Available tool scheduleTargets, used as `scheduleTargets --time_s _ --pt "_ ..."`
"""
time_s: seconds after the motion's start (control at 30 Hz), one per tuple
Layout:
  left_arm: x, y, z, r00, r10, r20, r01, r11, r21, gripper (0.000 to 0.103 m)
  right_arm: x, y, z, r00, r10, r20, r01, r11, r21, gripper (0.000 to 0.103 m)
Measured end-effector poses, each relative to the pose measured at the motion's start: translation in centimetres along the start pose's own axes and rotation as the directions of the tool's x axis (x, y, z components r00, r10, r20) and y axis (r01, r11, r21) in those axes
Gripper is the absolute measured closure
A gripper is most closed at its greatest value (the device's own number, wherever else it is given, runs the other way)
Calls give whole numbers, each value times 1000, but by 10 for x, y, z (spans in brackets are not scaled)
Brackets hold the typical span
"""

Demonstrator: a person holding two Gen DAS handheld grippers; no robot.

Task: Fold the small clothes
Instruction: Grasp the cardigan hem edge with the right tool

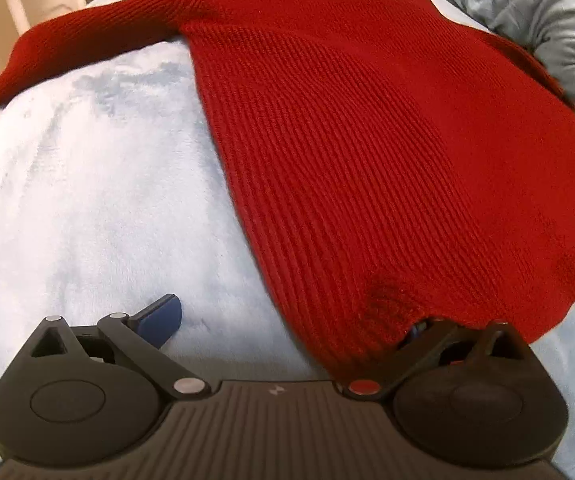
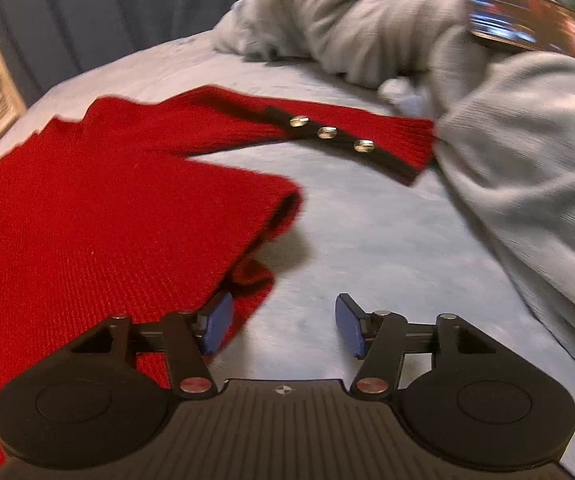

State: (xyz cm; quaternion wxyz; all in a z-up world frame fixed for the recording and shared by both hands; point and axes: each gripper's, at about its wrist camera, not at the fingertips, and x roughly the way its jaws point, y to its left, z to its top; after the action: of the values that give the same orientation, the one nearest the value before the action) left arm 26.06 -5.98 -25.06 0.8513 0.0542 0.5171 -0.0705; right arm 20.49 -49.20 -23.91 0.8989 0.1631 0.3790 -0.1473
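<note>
Between my wide left jaws [image 1: 283,320] lies the red sweater [image 1: 367,140] hem; right jaws [image 2: 283,322] half-open, empty — both sleeves spread, folding them inward comes next.

Saw sweater [image 1: 367,140]: red rib-knit cloth, matt, coarse. Cuff buttons [image 2: 327,133] looked shiny metal. Blanket [image 1: 87,200] under it was pale blue plush fleece, soft sheen. Heap [image 2: 527,160] beside was grey cloth, fine rib, matt. My grippers: matt black plastic, ridged bodies, bright metal pins; pads [image 2: 347,324] blue, smooth, rubbery-looking.
</note>
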Motion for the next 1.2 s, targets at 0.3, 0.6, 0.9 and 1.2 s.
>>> scheduleTargets --time_s 0.3,0.6,0.9,1.2 --pt "-5 30 33 999 -40 -16 39 995 -90 5 18 13 61 986 -58 156 51 997 50 43" --pt "-2 69 71 1000 -2 12 5 978 -210 4 -14 -33 76 980 -63 189 32 986 163 43" --pt "0 61 65 1000 12 -1 -12 976 -217 4 -15 -28 -1 998 -41 54 38 998 51 43" --pt "-1 58 58 1000 25 1 -24 981 -190 3 16 2 19 999 -15 48 12 999 52 43"
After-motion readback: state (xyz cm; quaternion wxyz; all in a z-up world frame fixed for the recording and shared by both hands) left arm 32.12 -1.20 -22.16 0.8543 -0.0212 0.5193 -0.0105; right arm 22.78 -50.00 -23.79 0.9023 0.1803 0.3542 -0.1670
